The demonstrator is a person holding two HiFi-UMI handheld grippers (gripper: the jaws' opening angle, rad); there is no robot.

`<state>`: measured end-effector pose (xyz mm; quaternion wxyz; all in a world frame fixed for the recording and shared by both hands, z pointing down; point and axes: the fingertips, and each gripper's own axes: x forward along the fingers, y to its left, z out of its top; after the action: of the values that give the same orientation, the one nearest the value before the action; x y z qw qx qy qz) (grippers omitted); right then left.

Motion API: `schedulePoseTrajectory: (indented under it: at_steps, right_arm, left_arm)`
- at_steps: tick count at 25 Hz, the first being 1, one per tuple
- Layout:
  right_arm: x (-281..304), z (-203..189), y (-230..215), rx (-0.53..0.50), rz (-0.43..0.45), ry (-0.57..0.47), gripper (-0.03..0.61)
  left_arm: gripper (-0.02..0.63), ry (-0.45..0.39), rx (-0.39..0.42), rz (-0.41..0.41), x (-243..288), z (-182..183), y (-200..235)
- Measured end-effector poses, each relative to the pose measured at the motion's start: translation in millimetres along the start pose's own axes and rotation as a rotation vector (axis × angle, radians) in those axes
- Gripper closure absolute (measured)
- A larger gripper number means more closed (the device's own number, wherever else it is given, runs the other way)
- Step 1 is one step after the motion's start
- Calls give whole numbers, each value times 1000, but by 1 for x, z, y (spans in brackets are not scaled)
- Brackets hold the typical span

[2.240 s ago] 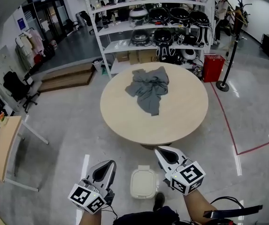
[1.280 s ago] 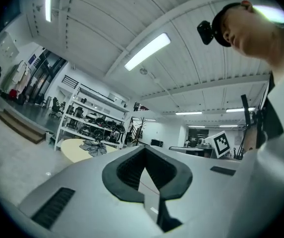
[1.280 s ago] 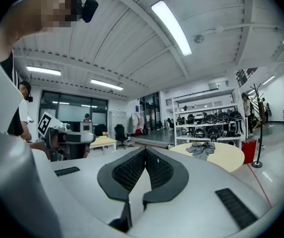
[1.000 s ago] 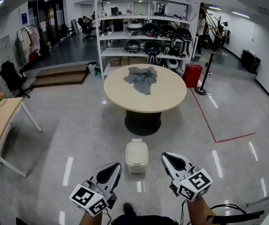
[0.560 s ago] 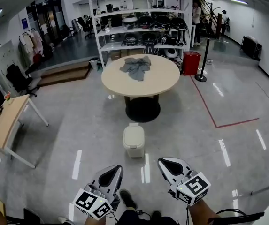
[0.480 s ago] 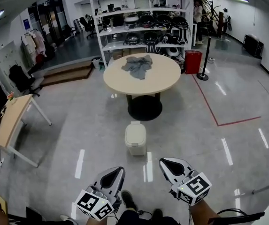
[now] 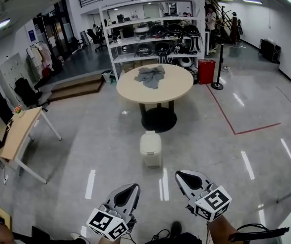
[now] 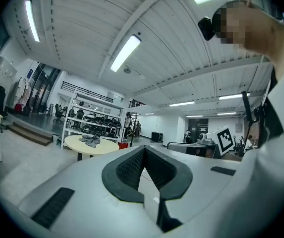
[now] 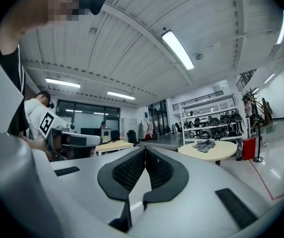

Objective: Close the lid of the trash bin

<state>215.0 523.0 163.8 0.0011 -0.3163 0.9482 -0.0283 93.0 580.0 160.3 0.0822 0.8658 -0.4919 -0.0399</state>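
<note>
Trash bin [image 7: 151, 154] farther away than before, lid [image 7: 150, 143] down

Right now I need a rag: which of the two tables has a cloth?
The round beige table beyond the white trash bin: a crumpled grey cloth lies on it; the rectangular wooden desk shows none.

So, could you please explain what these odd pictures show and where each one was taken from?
No robot: a person holds a grey two-jaw gripper in each hand. A head camera looks down on the left gripper and right gripper; the other two cameras ride on the grippers. Both jaw pairs are together, holding nothing. Ahead on the floor stands a small white plastic trash bin, lid apparently down. Beyond it, a crumpled grey cloth lies on a round beige table.
</note>
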Motion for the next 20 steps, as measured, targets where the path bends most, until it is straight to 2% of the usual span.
schedulePoseTrajectory:
  at_steps: [4, 13, 20]
  right_arm:
    - [-16, -10, 54, 0, -27, 11, 571]
    - [-74, -25, 179, 5, -73, 47, 571]
    - [-132, -11, 230, 3, -112, 29, 571]
  left_arm:
    - [624, -10, -39, -2, -62, -13, -8]
    - [624, -36, -94, -63, -187, -33, -39]
    - [624, -40, -86, -105, -241, -24, -88]
